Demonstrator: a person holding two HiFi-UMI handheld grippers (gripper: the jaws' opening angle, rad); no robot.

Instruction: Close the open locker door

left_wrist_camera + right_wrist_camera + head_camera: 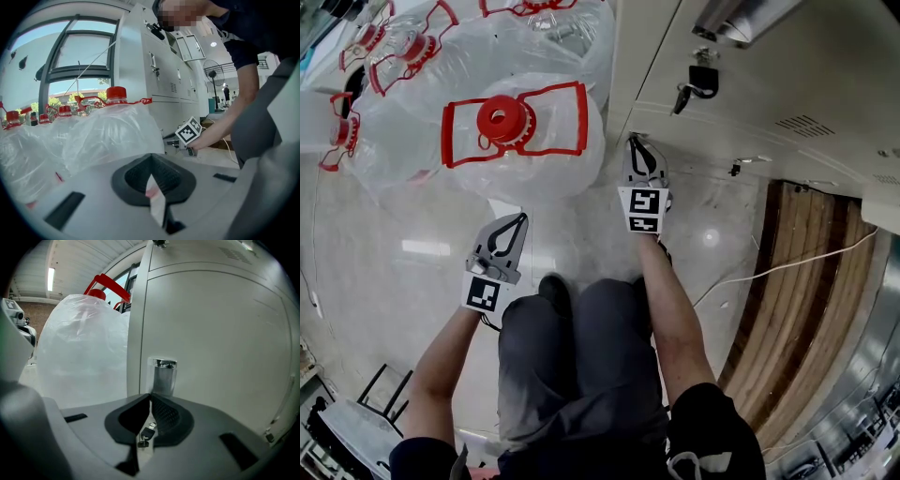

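right tool (150, 399), jaws together, near locker door (220, 343)

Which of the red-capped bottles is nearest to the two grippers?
The bottle with its red cap and handle fully in view; the others stand beyond it.

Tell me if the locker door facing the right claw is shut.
Shut, it seems: the locker door lies flush with its frame, no gap showing.

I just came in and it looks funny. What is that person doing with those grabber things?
A person holds a gripper in each hand beside the lockers. The right gripper, jaws shut, points at a low locker door by its metal latch. The left gripper, also shut, hovers near bagged water jugs.
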